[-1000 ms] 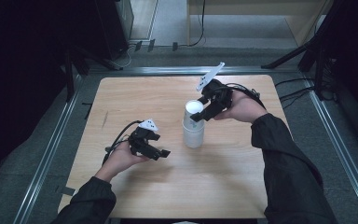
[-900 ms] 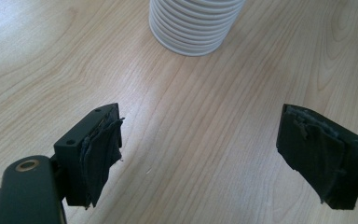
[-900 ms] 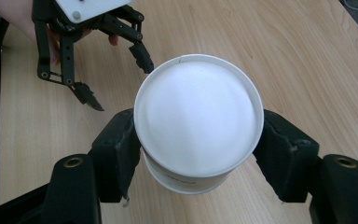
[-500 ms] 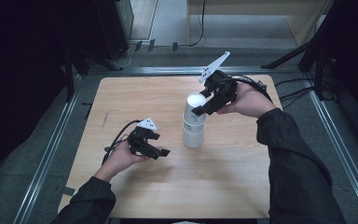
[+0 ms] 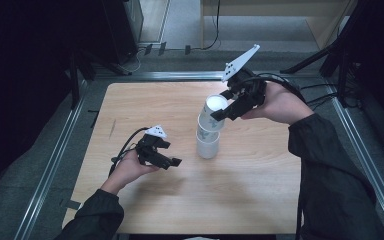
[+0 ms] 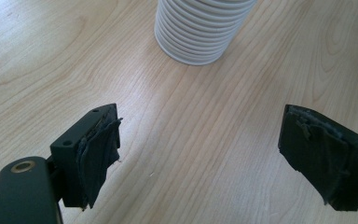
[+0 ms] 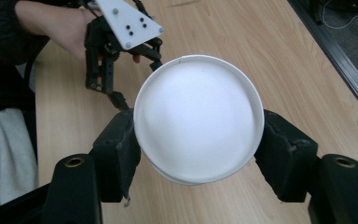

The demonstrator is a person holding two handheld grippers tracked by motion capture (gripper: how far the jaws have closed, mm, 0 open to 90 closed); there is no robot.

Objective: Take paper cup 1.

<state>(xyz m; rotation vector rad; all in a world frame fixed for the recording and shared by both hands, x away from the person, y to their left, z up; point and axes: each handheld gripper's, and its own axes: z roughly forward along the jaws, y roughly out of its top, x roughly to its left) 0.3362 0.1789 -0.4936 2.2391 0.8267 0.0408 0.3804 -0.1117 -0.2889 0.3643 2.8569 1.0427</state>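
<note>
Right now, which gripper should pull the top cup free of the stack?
Right. The right gripper is clamped on the top cup, lifting it; the left gripper is open beside the stack, holding nothing.

Three eyes on my table: one overhead, one on each of my grippers.

The high view looks forward and down from my side, taking in the whole wooden table (image 5: 260, 200). My left gripper view sits low and close, facing the stack of cups (image 6: 200, 28) across bare wood. My right gripper view looks steeply down, very near the top cup (image 7: 198, 116). All three share that stack and the tabletop.
</note>
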